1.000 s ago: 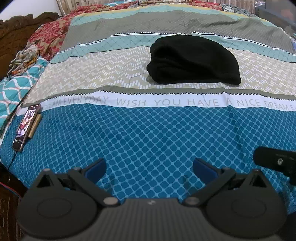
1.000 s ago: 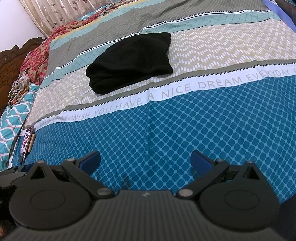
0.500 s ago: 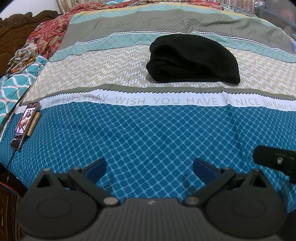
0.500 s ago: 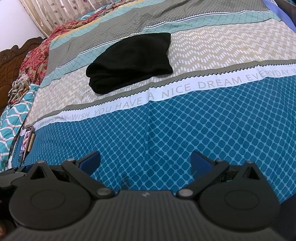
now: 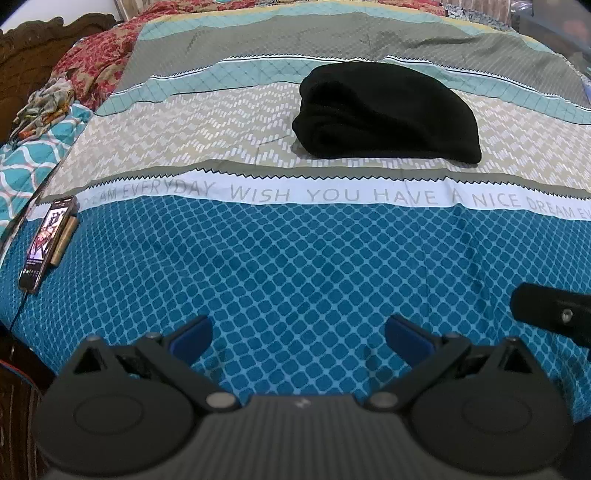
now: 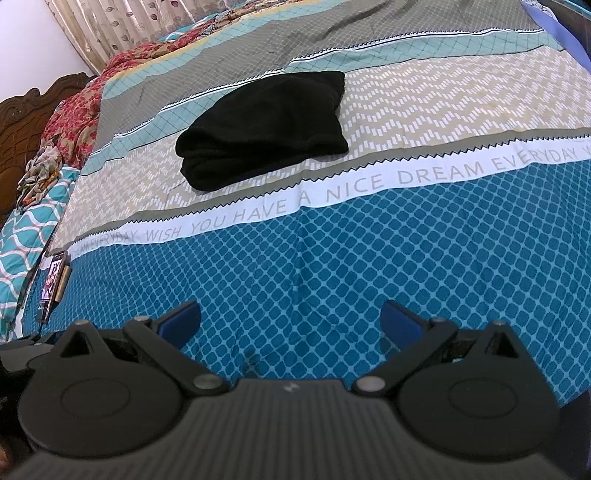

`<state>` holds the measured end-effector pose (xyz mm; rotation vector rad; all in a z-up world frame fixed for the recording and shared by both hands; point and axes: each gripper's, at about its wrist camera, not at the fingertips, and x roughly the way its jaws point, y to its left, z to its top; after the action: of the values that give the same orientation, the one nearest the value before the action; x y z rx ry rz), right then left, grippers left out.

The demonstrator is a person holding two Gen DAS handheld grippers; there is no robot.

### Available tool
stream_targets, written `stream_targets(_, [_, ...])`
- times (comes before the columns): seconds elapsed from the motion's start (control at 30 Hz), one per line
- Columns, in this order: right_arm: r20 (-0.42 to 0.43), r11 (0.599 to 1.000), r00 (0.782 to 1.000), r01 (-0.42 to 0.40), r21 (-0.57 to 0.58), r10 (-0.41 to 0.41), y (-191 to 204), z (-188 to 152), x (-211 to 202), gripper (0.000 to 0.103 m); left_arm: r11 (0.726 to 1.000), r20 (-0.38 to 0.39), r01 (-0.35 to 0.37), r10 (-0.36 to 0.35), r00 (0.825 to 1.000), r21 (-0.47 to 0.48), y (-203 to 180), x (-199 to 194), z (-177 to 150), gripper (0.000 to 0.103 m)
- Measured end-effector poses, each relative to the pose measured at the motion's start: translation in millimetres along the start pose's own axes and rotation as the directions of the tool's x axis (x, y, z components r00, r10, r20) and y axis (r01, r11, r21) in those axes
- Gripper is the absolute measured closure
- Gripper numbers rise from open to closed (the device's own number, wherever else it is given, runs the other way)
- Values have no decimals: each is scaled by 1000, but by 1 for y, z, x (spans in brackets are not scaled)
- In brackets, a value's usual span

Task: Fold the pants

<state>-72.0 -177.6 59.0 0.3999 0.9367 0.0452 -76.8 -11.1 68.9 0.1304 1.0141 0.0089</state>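
Black pants (image 5: 384,114) lie folded in a compact bundle on the beige zigzag band of the bedspread, far ahead of both grippers; they also show in the right wrist view (image 6: 266,129). My left gripper (image 5: 297,334) is open and empty, low over the blue diamond part of the bedspread near the bed's front edge. My right gripper (image 6: 290,323) is open and empty, at a similar spot to the right. Part of the right gripper's body (image 5: 550,314) shows at the left wrist view's right edge.
A phone (image 5: 48,243) with a lit screen lies at the bed's left edge beside a brown stick-like object (image 5: 64,240). Patterned pillows and blankets (image 5: 70,85) are piled at the far left by a carved wooden headboard (image 6: 22,122). Curtains (image 6: 122,22) hang behind.
The left wrist view has shifted slightly, so the phone and left side sit a little further right in frame. The pants and right gripper have not visibly moved.
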Motion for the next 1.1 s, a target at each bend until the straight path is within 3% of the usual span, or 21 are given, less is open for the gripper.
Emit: stream_targets(1.1, [-12,1000,1000,-4,6,4,1,-2,2,0,1000,-85,20,-21,996,-16,1,16,-4,0])
